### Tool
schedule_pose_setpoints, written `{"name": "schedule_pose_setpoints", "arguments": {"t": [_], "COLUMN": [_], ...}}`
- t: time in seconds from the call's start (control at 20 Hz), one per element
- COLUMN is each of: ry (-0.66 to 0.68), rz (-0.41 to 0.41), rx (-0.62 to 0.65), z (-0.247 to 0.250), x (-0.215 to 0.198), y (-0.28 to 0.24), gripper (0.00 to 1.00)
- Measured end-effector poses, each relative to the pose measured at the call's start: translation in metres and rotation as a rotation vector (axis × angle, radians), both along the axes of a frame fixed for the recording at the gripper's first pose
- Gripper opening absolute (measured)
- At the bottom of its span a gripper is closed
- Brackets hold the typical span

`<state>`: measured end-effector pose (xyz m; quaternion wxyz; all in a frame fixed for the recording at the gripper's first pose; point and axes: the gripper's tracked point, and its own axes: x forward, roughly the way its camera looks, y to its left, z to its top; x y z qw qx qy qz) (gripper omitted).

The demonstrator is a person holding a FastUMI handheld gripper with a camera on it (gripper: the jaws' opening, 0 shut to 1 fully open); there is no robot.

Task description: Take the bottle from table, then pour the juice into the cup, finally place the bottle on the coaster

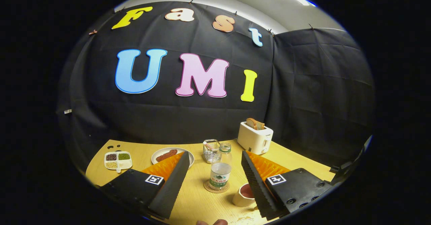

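Bottle (pixel 220 171) upright on coaster (pixel 216 187) ahead between wide-spread, empty fingers (pixel 215 174), cup (pixel 244 195) beside; likely light, thin-walled, slippery; best gripped mid-body.

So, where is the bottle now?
In the gripper view, the bottle stands upright on the coaster, ahead between the open gripper fingers, the cup beside it.

open claw (pixel 215 171), bottle (pixel 220 171) between, cup (pixel 244 194) beside

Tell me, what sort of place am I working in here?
Likely a staged breakfast table in a cloth-walled booth: a toaster with bread, a plate of sausage, and the bottle on its coaster ahead of the open claw.
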<state>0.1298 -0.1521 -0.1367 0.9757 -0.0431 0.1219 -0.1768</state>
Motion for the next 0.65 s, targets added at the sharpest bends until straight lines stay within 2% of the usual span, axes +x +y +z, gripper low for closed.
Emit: {"name": "schedule_pose_setpoints", "arguments": {"t": [0.65], "ry": [-0.045], "rz": [0.007], "rx": [0.025], "z": [0.026], "x": [-0.007], "y": [-0.004], "gripper": [0.97]}}
